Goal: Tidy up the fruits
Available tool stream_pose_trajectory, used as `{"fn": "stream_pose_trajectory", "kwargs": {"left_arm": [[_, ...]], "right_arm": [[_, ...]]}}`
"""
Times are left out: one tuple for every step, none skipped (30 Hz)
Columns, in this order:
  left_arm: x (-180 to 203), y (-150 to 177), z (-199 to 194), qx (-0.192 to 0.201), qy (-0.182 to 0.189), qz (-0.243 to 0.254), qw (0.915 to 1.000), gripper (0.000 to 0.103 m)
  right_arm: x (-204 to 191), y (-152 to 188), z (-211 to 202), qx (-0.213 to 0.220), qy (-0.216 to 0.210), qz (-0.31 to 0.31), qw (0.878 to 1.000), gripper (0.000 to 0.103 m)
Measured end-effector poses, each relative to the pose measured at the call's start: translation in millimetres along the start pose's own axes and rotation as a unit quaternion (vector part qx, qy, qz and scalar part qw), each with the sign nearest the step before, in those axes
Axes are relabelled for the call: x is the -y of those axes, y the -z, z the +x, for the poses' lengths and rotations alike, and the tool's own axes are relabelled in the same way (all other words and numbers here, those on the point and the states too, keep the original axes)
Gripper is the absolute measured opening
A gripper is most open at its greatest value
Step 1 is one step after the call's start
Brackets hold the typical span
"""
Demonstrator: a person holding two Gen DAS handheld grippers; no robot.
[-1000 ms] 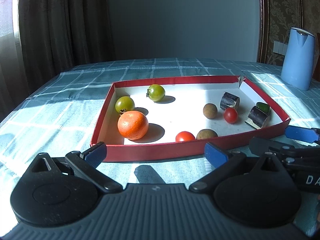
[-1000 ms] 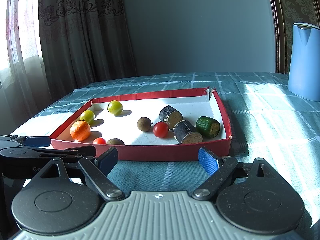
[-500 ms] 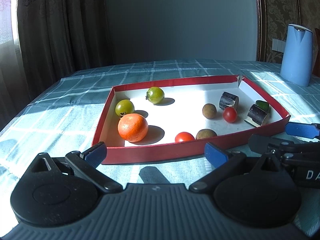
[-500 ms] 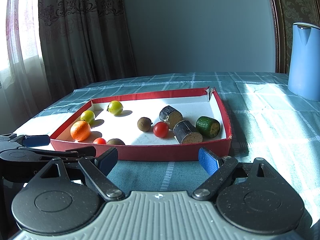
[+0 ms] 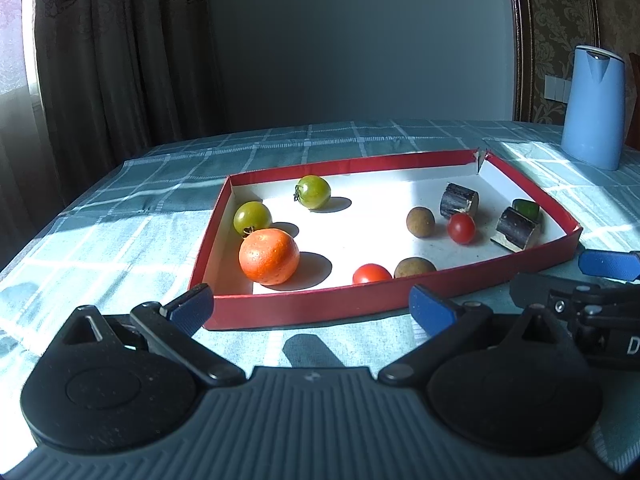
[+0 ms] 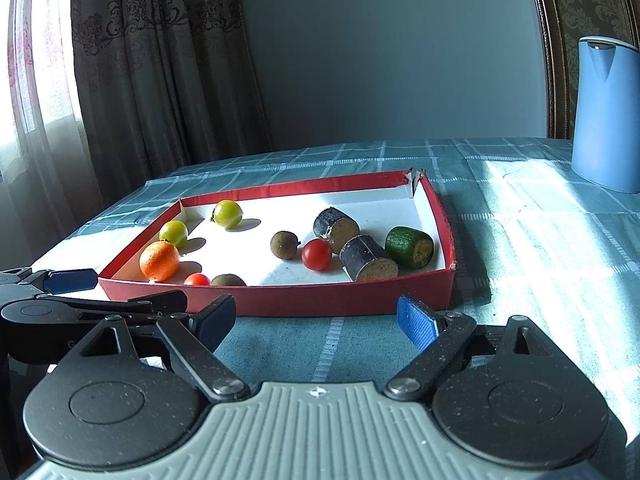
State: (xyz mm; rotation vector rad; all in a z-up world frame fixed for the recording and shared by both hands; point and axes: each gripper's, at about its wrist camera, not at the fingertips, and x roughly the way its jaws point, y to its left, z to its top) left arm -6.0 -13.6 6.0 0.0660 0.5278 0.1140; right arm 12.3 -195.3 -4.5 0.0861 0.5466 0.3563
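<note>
A shallow red tray (image 5: pixel 304 304) (image 6: pixel 344 300) with a white floor sits on the checked tablecloth. In it lie an orange (image 5: pixel 269 256) (image 6: pixel 159 260), two green tomatoes (image 5: pixel 314 191) (image 5: pixel 252 217), two red cherry tomatoes (image 5: pixel 461 227) (image 5: pixel 371 273), two brown round fruits (image 5: pixel 420 221) (image 5: pixel 414 267), two dark cut cylinders (image 5: pixel 459 200) (image 5: pixel 516 227) and a green cut piece (image 6: pixel 409 246). My left gripper (image 5: pixel 310 308) stands open before the tray's near wall, nothing between its fingers. My right gripper (image 6: pixel 316 318) is open too, just short of the tray.
A light blue kettle (image 5: pixel 594 106) (image 6: pixel 606 114) stands at the back right of the table. Curtains hang behind the table on the left. The right gripper's blue pad (image 5: pixel 606 264) shows at the right edge of the left wrist view.
In the left wrist view the scene has tilted slightly, as from a small roll. The fruits and both grippers keep their places and openings.
</note>
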Motion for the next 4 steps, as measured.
{"fn": "stream_pose_trajectory", "kwargs": {"left_arm": [[-0.1,0.6,-0.4,0.000,0.001,0.000,1.0000,0.103],[0.0,1.5,-1.3,0.000,0.002,0.001,1.0000,0.103],[0.1,2.2,-2.3,0.000,0.004,0.002,1.0000,0.103],[0.0,2.8,-2.8,-0.002,0.007,0.002,1.0000,0.103]], "right_arm": [[1.9,1.1,-0.5,-0.006,0.001,0.005,1.000,0.088],[4.1,2.3,-0.5,-0.015,0.002,0.010,1.000,0.088],[6.1,3.8,0.4,-0.025,0.005,0.015,1.000,0.088],[8.3,5.4,1.6,-0.038,0.007,0.019,0.999,0.088]]}}
